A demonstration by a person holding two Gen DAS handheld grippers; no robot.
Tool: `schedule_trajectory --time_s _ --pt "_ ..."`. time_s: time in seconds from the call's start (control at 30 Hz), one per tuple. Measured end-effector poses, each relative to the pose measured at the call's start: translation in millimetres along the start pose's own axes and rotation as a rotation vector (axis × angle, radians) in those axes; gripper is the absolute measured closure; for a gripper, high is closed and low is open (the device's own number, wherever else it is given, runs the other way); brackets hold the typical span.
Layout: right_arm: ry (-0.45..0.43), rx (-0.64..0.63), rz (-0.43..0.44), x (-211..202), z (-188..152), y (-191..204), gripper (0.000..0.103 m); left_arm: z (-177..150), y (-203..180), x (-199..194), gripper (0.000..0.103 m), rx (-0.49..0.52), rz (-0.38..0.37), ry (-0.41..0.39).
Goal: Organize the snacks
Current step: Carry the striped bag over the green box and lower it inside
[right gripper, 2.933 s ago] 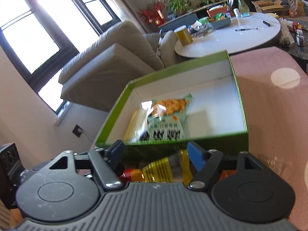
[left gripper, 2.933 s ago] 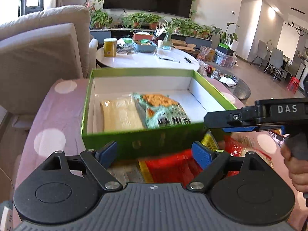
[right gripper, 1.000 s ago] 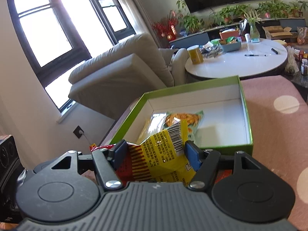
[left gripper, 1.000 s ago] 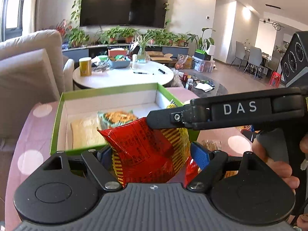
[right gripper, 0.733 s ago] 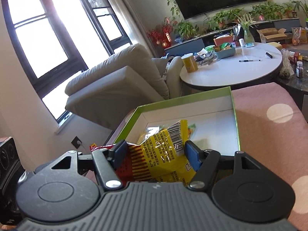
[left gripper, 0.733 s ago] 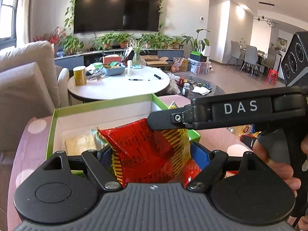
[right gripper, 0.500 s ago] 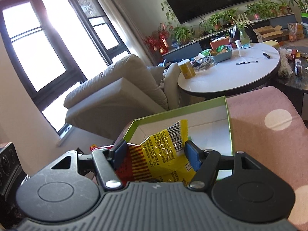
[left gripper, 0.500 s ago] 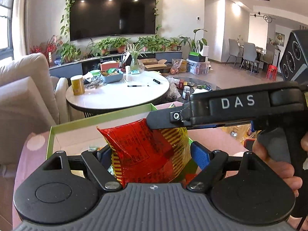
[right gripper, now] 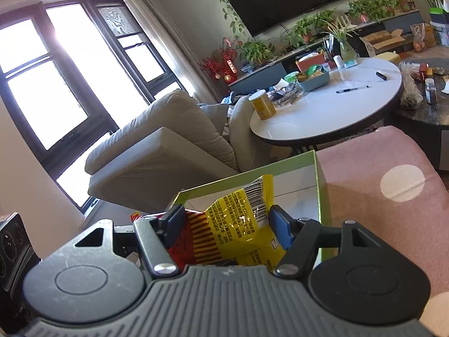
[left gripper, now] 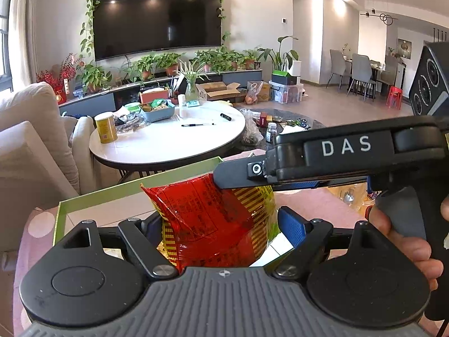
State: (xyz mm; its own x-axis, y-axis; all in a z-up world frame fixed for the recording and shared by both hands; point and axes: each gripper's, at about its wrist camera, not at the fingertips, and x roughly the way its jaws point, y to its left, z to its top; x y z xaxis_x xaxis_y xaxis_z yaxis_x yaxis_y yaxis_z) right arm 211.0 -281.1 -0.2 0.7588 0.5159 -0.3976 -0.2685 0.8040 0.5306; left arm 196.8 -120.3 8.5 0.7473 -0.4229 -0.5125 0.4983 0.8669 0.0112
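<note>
**Carrying the snack bag over the green box, one claw on each end**

On my left, I am holding my left claw (left gripper: 221, 221) around the red end of the snack bag (left gripper: 207, 219); the bag is filling the gap between the blue pads (left gripper: 291, 229), so that claw is closed on it at a middling width, not squeezed flat. The bag is hanging in the air above the near edge of the green box (left gripper: 134, 189), which is sitting on the pink spotted cloth (right gripper: 393, 196).

To the right, my right claw (right gripper: 224, 221) is gripping the yellow end of the same bag (right gripper: 238, 221), pads pressing on both sides, with the box's white floor showing just beyond it. My own hand (left gripper: 407, 241) is wrapping that claw's handle at the far right of the left view.

To do this well, I am thinking I should be keeping both claws level with each other so the bag is not twisting or tearing, bringing it fully past the green rim before lowering, and letting go with both sides together once it is lying flat. What is already lying inside is hidden behind the bag, so I should be easing down rather than dropping.
</note>
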Motion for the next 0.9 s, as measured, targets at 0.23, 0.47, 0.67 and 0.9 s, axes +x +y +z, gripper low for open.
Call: schedule_trajectory --time_s 0.23,0.47,0.67,0.9 --pt "0.007 0.037 -0.016 4.6 -1.2 -13.3 0.036 -0.3 -1.8 17.6 0.024 0.005 -0.016 0.017" --pt "0.021 0.07 -0.018 7.3 -2.7 -23.8 0.035 -1.8 -2.5 32.0 0.024 0.008 -0.022 0.035" --pt "0.043 0.098 -0.012 11.9 -4.5 -32.6 0.035 -8.0 0.4 42.9 0.023 -0.002 -0.021 0.079" --pt "0.031 0.13 -0.006 7.2 -4.0 -39.0 0.035 -14.4 7.6 44.5 0.023 -0.037 -0.003 0.104"
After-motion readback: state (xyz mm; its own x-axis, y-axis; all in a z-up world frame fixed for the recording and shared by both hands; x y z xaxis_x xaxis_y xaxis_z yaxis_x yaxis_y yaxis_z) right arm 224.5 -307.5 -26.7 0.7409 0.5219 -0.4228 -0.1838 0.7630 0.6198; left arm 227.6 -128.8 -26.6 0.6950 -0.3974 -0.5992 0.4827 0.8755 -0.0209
